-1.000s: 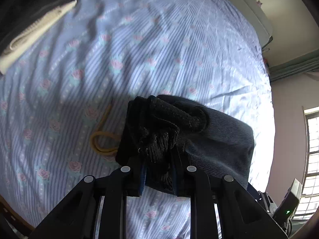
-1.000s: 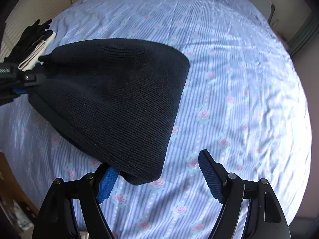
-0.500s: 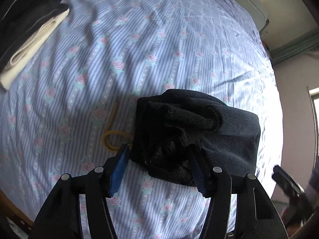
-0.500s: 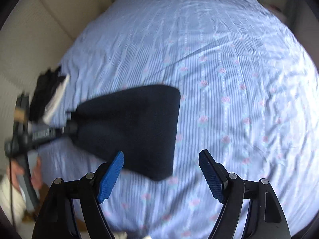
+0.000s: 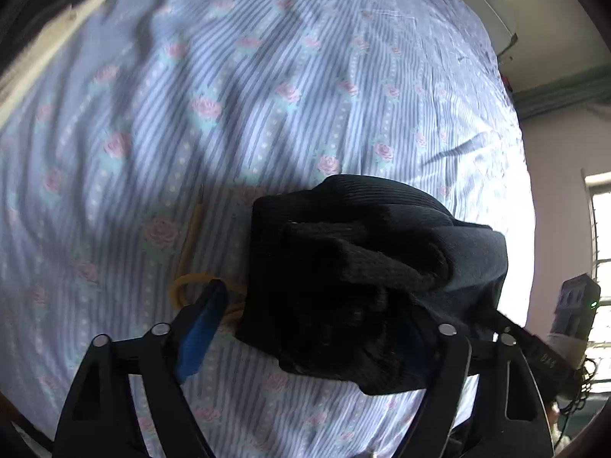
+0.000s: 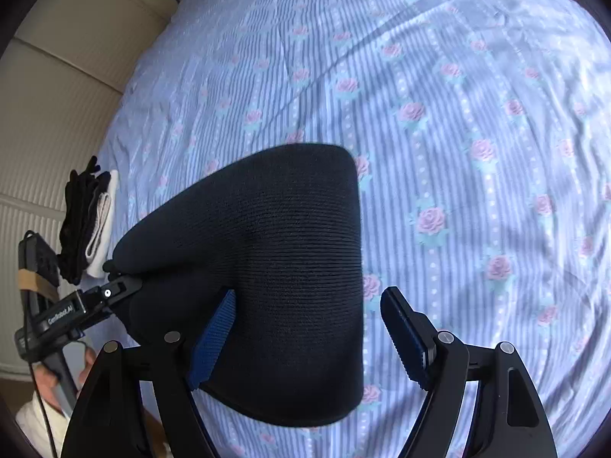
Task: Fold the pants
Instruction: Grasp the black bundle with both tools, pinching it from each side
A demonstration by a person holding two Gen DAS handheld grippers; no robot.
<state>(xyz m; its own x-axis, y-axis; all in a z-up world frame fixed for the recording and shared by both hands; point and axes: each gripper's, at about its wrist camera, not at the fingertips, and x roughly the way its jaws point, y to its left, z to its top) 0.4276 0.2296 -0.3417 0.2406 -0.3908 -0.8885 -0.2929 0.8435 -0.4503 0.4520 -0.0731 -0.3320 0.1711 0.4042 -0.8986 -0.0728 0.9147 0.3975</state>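
Observation:
The dark ribbed pants [image 5: 366, 267] lie folded into a thick bundle on the striped rose-print bed sheet [image 5: 267, 76]. My left gripper [image 5: 313, 334] stands over their near edge with its jaws opening. Its blue left pad [image 5: 202, 328] is clear of the cloth and the right pad is hidden behind it. In the right wrist view the pants [image 6: 275, 259] show a smooth folded face. My right gripper [image 6: 309, 339] hovers open over their near part, pressing nothing. My left gripper [image 6: 88, 305] appears at the pants' left corner.
A yellow cord loop [image 5: 191, 271] lies on the sheet just left of the pants. A stack of dark and white folded clothes [image 6: 88, 225] sits at the bed's edge by the beige padded headboard [image 6: 57, 107]. A window [image 5: 599, 229] is at the right.
My left gripper's jaws went from shut on the pants' bunched edge to wide apart, leaving the bundle on the sheet. My right gripper swung and rolled, staying open above the pants.

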